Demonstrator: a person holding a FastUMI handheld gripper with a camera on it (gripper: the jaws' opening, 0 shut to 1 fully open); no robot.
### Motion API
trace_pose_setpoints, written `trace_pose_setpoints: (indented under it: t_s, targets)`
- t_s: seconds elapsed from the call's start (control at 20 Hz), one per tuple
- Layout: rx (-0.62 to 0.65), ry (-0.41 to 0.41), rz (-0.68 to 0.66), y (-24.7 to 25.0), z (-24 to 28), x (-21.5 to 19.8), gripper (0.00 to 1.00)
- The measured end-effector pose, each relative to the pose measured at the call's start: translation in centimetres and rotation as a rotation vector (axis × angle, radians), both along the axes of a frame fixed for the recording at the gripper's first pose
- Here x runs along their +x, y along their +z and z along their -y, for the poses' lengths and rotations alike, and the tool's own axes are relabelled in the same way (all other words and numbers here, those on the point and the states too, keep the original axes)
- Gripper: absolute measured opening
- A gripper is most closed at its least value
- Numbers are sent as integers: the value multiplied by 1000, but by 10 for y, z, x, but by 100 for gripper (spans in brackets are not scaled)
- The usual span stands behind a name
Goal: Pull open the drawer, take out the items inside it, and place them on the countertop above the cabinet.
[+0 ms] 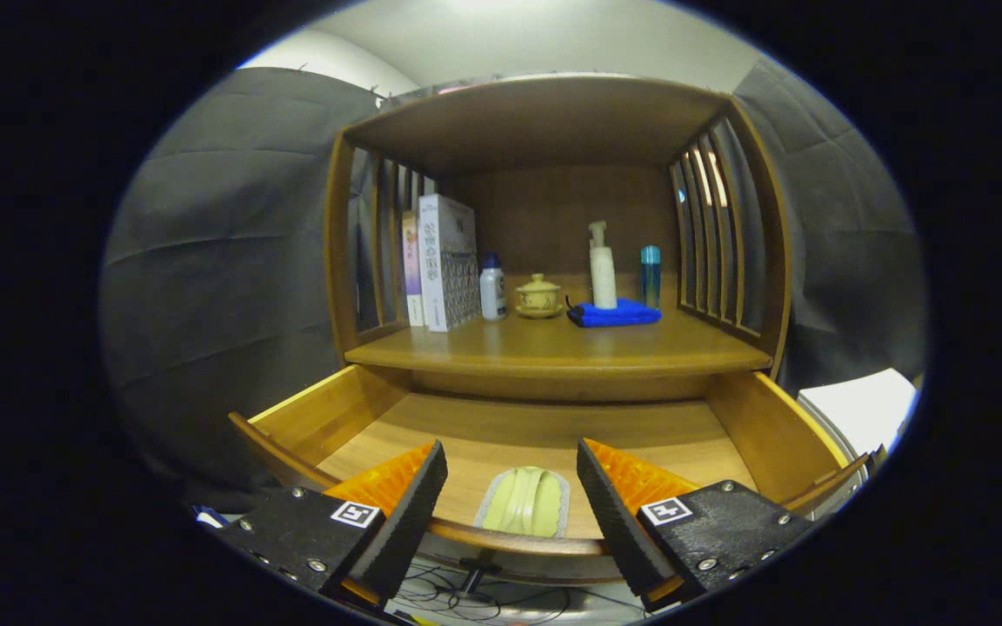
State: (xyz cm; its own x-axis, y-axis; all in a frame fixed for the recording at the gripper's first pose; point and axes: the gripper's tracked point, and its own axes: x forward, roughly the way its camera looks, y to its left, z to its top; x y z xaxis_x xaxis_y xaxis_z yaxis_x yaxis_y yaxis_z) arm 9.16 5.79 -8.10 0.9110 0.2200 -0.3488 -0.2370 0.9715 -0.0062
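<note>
Drawer [353, 409] already pulled out, so inside is reachable. Gripper [511, 487] held above front edge, jaws wide apart, nothing between pads, probably to descend on green item [525, 500] lying between fingers near front wall. Item partly hidden by drawer front; hard to identify. Countertop [553, 348] above, beyond.

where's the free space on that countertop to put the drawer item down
The countertop is bare along its front strip, ahead of the whole row, widest at the front right beside the slatted side. The back is crowded: books, white bottle, lidded pot, blue cloth with pump bottle, teal bottle. The gripper jaws stand open over the green item in the drawer.
</note>
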Motion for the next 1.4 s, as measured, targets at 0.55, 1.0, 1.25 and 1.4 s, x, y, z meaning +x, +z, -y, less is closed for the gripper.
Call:
trace_pose_setpoints:
  t_s: [0.55,1.0,1.25,1.4]
  targets:
    - [-20,-9,-269,-21,10,51,92]
    - [-54,-7,-510,-68,11,44,79]
    - [-46,-10,-527,-70,9,46,66]
    - [-48,1,-565,-77,6,43,52]
